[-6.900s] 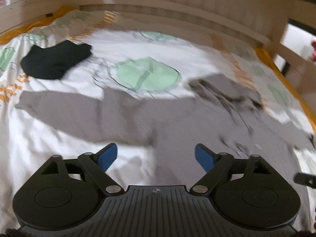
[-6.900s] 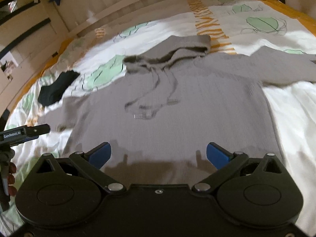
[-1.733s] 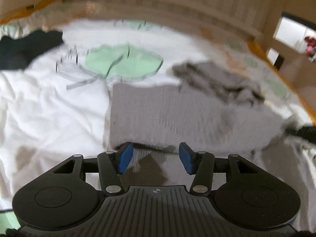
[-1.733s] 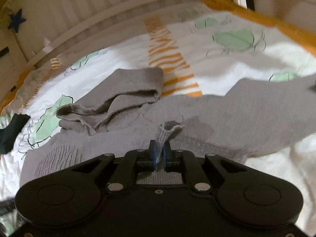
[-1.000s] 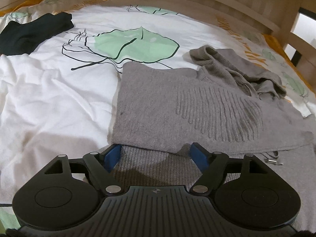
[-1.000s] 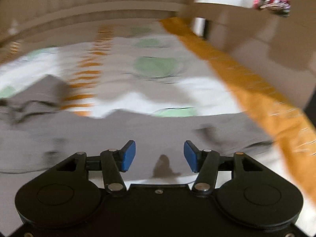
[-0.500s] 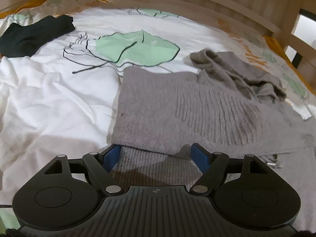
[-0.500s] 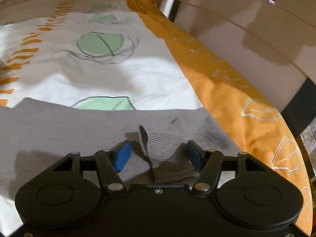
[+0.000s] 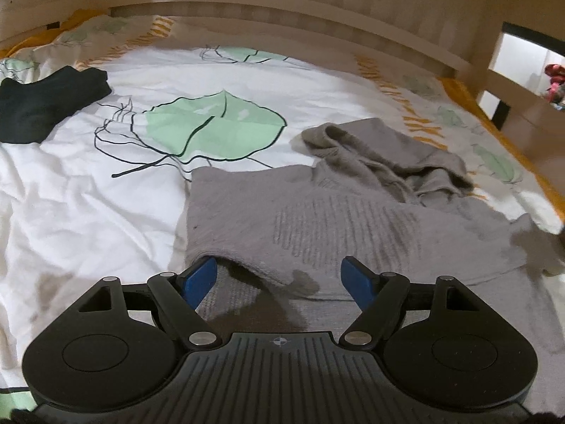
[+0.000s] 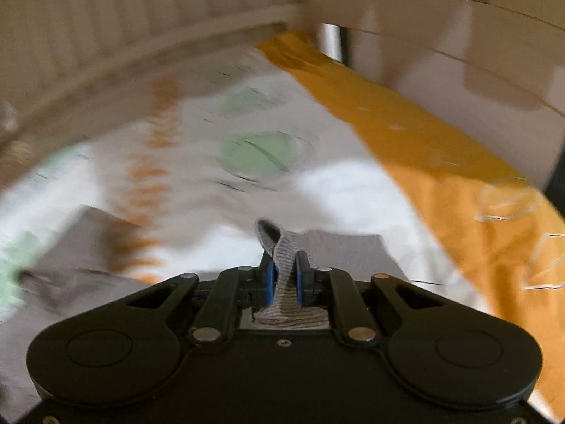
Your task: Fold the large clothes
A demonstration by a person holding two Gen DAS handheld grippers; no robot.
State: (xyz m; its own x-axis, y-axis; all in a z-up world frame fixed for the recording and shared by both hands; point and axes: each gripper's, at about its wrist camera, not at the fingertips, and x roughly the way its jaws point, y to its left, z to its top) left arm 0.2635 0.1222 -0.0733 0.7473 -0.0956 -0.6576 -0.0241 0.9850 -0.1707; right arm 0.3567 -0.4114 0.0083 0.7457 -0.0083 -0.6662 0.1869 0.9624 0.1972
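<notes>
Half a second ago the right gripper [image 10: 284, 277] stood apart around a raised fold of cuff; now its jaws are closing, pinching that ribbed cuff [image 10: 282, 265] of the grey hoodie [image 9: 353, 219]. Wide open, the left gripper [image 9: 279, 277] hovers over the hoodie's folded-in sleeve, touching nothing. Beyond, the hoodie lies on the leaf-print duvet [image 9: 106, 194], a black garment [image 9: 46, 106] well apart.

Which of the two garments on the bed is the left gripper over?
The grey hoodie, its sleeve folded across the body. The left gripper hangs open over its near edge; the black garment lies far off to the left.
</notes>
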